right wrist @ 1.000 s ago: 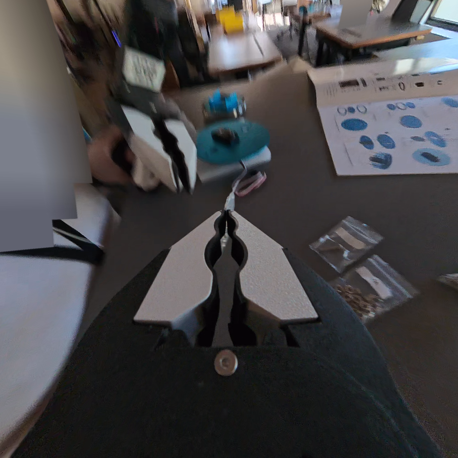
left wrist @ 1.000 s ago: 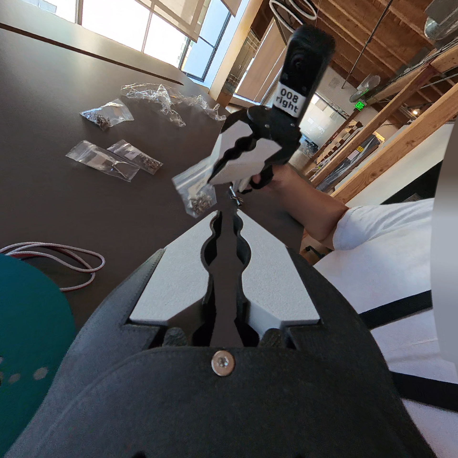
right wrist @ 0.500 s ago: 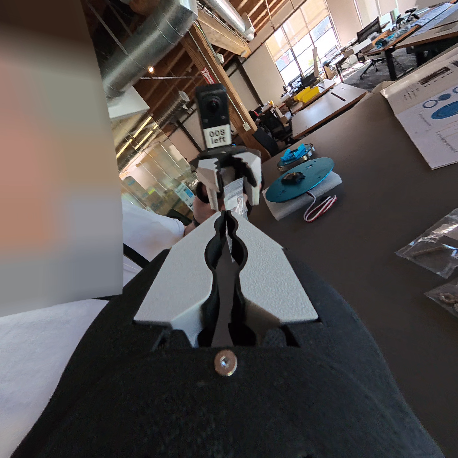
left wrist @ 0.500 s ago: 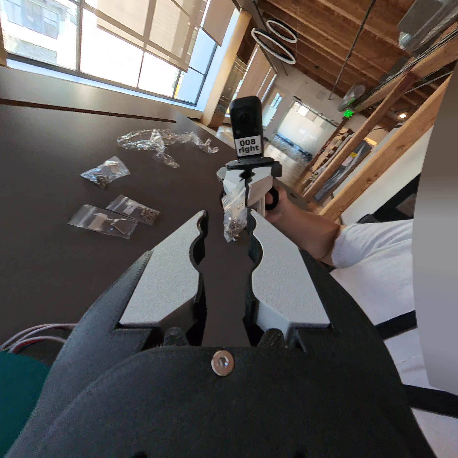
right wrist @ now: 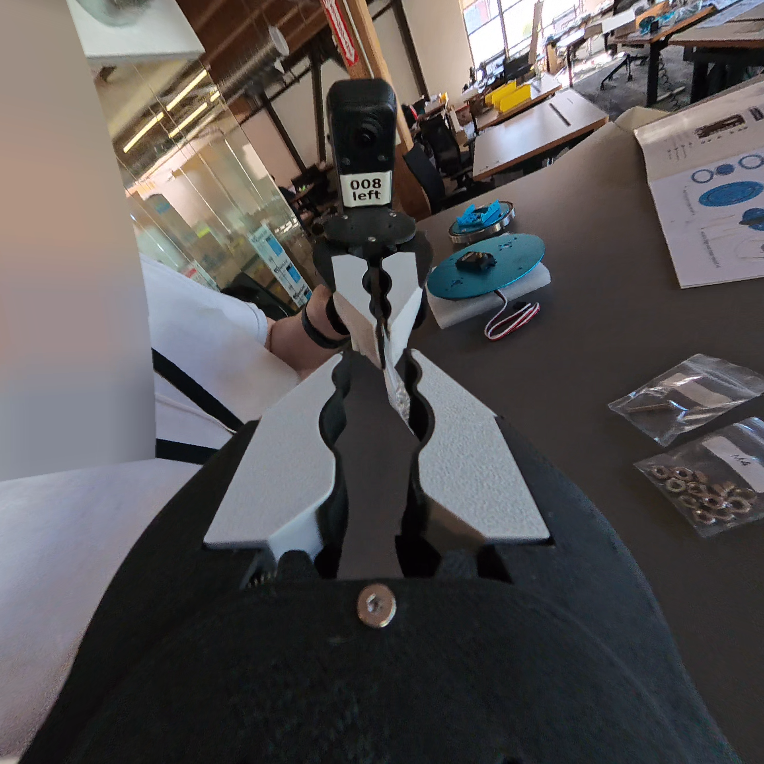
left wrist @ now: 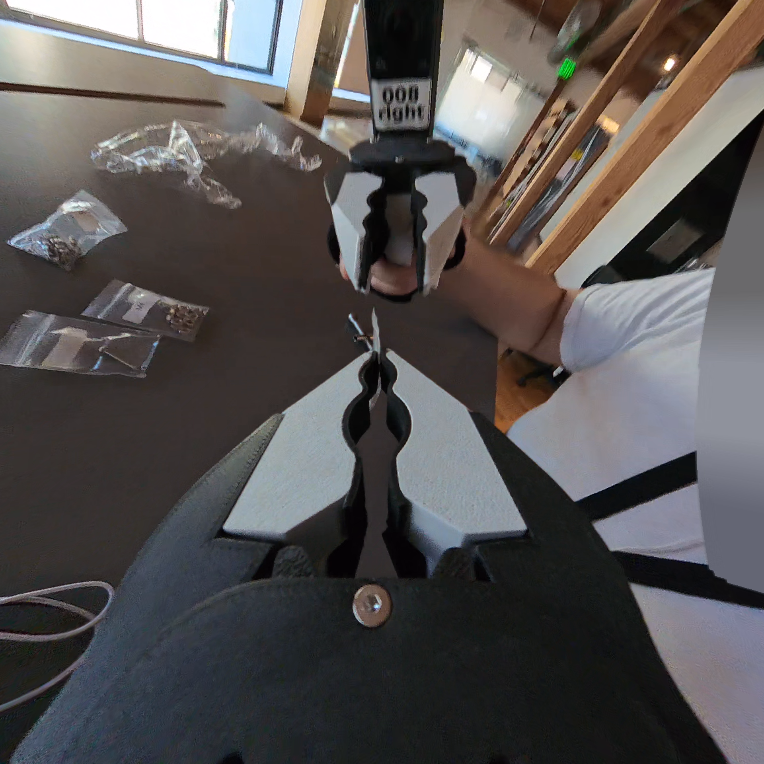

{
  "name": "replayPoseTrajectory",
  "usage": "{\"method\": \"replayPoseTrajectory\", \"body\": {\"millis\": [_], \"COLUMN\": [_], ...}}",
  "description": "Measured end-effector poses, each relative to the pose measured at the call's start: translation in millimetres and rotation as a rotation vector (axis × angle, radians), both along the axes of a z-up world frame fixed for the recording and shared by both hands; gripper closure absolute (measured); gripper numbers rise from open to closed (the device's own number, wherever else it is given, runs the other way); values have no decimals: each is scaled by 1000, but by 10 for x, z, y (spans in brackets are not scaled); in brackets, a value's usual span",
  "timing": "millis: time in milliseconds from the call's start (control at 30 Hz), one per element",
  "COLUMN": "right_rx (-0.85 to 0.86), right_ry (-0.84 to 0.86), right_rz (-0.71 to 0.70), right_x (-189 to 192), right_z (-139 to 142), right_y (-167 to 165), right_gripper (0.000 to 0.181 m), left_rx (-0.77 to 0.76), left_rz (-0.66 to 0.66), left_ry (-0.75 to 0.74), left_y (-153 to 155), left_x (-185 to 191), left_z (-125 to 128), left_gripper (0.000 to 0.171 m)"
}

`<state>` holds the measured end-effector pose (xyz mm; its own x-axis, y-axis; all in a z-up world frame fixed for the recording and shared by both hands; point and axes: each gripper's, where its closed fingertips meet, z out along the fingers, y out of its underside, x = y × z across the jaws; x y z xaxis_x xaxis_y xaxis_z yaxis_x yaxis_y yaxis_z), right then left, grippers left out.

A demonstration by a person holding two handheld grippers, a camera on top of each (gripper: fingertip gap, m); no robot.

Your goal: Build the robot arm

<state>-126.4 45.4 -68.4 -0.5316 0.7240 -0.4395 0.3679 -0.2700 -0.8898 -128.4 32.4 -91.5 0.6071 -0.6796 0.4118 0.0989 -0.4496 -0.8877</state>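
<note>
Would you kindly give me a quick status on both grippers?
Left gripper shut on small clear bag. Right gripper open around it. Nothing between them.

The small bag shows only as a thin edge at the left claw tips, its contents hidden. The far right claw and crumpled plastic are motion-blurred. The white cable and booklet are cut off by picture edges.
</note>
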Motion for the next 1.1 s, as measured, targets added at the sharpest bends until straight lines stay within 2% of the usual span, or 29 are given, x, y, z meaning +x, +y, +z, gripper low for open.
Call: {"method": "replayPoseTrajectory", "body": {"millis": [67, 200, 433, 700, 800, 867, 1100], "right_rx": [23, 89, 46, 53, 55, 60, 125], "right_ry": [-38, -110, -180, -204, -220, -223, -202], "right_rz": [23, 81, 128, 135, 130, 137, 109], "right_x": [-1, 21, 59, 63, 55, 67, 73], "right_z": [-52, -239, -365, -397, -430, -437, -412], "right_y": [-20, -90, -139, -163, -164, -175, -183], "right_gripper": [161, 170, 181, 180, 171, 181, 181], "left_rx": [-29, -63, -82, -86, -84, -84, -81], "left_rz": [-27, -64, -68, -83, -93, -94, -106], "left_ry": [54, 48, 91, 95, 105, 115, 77], "left_y": [-19, -41, -58, -68, -74, -74, -83], "left_x": [62, 157, 187, 191, 203, 204, 206], "left_z": [-86, -147, -249, -273, -276, -284, -247], "left_gripper": [171, 171, 171, 171, 171, 171, 171]}}
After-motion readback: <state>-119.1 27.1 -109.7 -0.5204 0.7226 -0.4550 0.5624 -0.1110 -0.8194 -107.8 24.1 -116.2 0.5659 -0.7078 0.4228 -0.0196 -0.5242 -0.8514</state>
